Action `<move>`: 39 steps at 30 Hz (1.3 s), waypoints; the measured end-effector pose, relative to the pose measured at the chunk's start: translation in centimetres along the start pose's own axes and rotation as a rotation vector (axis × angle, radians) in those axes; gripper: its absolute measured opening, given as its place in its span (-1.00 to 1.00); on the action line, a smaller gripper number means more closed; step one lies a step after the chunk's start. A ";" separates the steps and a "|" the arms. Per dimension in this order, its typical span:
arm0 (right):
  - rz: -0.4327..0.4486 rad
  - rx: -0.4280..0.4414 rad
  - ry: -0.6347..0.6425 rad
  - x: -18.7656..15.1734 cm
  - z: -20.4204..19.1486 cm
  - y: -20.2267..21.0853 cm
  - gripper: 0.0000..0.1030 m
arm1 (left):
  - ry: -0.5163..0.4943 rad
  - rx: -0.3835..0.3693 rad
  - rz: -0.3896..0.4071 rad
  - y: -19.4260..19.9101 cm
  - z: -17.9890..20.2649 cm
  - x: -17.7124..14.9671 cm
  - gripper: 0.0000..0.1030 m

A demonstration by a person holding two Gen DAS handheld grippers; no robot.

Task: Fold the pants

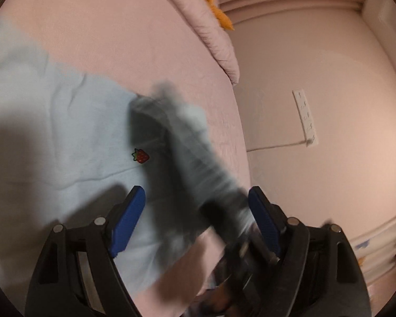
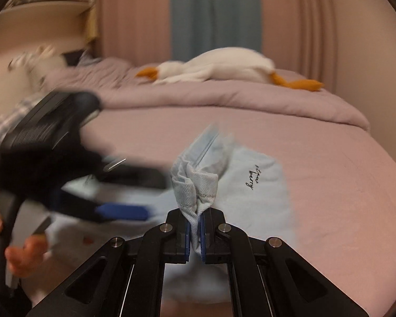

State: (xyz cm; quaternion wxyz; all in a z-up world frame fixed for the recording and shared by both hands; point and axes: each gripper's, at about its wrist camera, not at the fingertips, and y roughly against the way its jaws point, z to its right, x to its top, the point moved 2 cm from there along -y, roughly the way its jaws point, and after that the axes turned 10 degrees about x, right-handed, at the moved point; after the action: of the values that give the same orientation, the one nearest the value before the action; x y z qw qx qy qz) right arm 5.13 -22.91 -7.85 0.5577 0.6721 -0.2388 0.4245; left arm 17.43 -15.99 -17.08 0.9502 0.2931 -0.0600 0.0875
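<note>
The bed (image 2: 330, 185) carries the pale blue pants (image 2: 258, 192), lying flat and running away from the right claw (image 2: 195, 233) toward the quilt (image 2: 224, 100). That claw is pinching a bunched hem of them, lifted upright. The left claw (image 1: 195, 211) stands spread over the cloth, gripping nothing.
</note>
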 end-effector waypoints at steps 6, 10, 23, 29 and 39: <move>-0.047 0.007 0.065 -1.4 -2.3 -2.0 -0.97 | 0.014 0.086 0.066 0.5 -1.3 0.5 -0.62; -0.056 -0.014 0.139 -1.3 -3.8 -2.0 -0.97 | -0.063 0.124 0.133 2.5 -0.4 0.7 -0.83; -0.042 0.109 0.193 -0.5 -10.9 -3.9 -0.97 | -0.179 0.329 0.279 8.6 -2.9 0.2 -0.86; -0.104 0.138 0.217 -1.9 -12.8 -5.6 -0.97 | -0.162 0.405 0.261 8.8 -5.0 0.1 -0.85; -0.228 0.344 0.073 -2.3 -10.7 -4.5 -0.43 | -0.270 0.603 0.316 11.2 -5.3 -0.4 -0.11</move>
State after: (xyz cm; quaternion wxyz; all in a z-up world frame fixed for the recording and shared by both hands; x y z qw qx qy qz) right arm 4.22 -11.89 -12.08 0.4875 0.7642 -0.0648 0.4174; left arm 15.08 -3.91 -15.36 0.7794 0.5560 -0.2008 0.2077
